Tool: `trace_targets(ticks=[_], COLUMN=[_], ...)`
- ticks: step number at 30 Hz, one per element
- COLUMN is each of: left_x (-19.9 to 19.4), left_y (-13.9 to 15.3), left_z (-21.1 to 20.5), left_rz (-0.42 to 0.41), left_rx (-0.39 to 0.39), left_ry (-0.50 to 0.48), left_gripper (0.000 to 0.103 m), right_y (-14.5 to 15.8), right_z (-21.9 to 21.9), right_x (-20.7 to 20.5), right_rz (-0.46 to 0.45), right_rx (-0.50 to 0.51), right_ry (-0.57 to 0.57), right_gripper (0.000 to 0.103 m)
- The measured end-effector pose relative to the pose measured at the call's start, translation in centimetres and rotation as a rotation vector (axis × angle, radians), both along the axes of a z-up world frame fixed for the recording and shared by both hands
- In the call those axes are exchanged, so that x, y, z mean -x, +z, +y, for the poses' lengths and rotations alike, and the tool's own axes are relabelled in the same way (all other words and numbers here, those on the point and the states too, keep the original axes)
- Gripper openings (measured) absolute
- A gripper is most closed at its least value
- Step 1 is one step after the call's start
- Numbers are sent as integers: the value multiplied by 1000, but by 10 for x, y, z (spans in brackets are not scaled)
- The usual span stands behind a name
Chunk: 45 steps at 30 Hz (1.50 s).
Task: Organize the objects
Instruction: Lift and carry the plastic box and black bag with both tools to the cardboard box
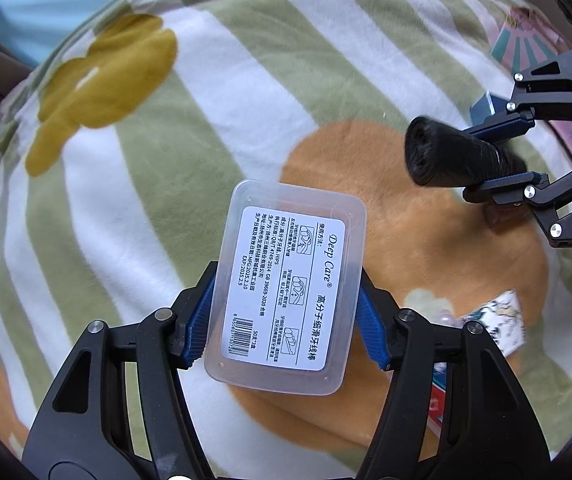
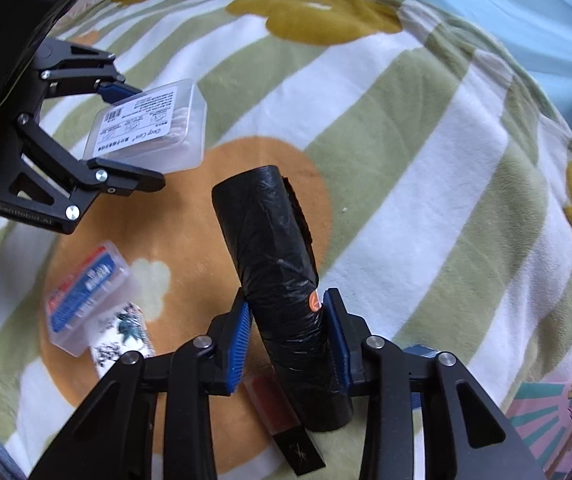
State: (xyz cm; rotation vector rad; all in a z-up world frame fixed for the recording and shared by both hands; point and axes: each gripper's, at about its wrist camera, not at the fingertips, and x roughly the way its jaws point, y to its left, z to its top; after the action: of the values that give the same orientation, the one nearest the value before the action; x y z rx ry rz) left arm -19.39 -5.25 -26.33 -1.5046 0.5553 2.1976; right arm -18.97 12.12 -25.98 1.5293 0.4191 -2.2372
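My left gripper (image 1: 286, 312) is shut on a clear plastic floss-pick box (image 1: 290, 284) with a white "Deep Care" label, held above the striped blanket. The box also shows in the right wrist view (image 2: 154, 128), between the left gripper's fingers (image 2: 142, 136). My right gripper (image 2: 286, 340) is shut on a black roll of bin bags (image 2: 278, 272) with a small orange sticker, held tilted above the blanket. The roll shows in the left wrist view (image 1: 450, 156) at the right, clamped by the right gripper (image 1: 502, 156).
A green, white and orange fleece blanket (image 1: 146, 160) covers the surface. On it lie a small clear box with a red-blue label (image 2: 86, 292), a printed packet (image 2: 122, 340), a flat red-and-black packet (image 2: 286, 428) and a pink-teal packet (image 2: 554, 412).
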Motion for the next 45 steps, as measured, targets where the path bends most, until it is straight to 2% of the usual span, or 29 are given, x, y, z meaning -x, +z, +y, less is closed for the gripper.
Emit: trace_targets(ticks=[9, 12, 18, 25, 28, 32, 37, 45], left_x=[-10, -25, -64, -110, -130, -154, -170, -172], left_y=[70, 97, 149, 195, 207, 214, 220, 233], left_z=[2, 2, 6, 9, 10, 9, 13, 23], left_rz=[71, 96, 143, 143, 159, 171, 182, 201], left_rx=[-39, -54, -70, -105, -101, -127, -122, -135], left_ry=[83, 122, 200, 368, 433, 495, 497, 490], left_gripper=[59, 59, 59, 59, 59, 59, 59, 59], right_y=[66, 90, 144, 186, 201, 205, 210, 220], right_z=[-9, -13, -6, 5, 10, 15, 17, 30], right_x=[-13, -14, -54, -98, -120, -138, -151, -160], right_rz=[39, 47, 48, 18, 18, 14, 18, 44], right_rx=[90, 129, 205, 255, 282, 313, 314, 332], right_ry=[-96, -144, -264, -422, -484, -519, -531, -563], right_gripper=[29, 29, 29, 29, 29, 29, 29, 29])
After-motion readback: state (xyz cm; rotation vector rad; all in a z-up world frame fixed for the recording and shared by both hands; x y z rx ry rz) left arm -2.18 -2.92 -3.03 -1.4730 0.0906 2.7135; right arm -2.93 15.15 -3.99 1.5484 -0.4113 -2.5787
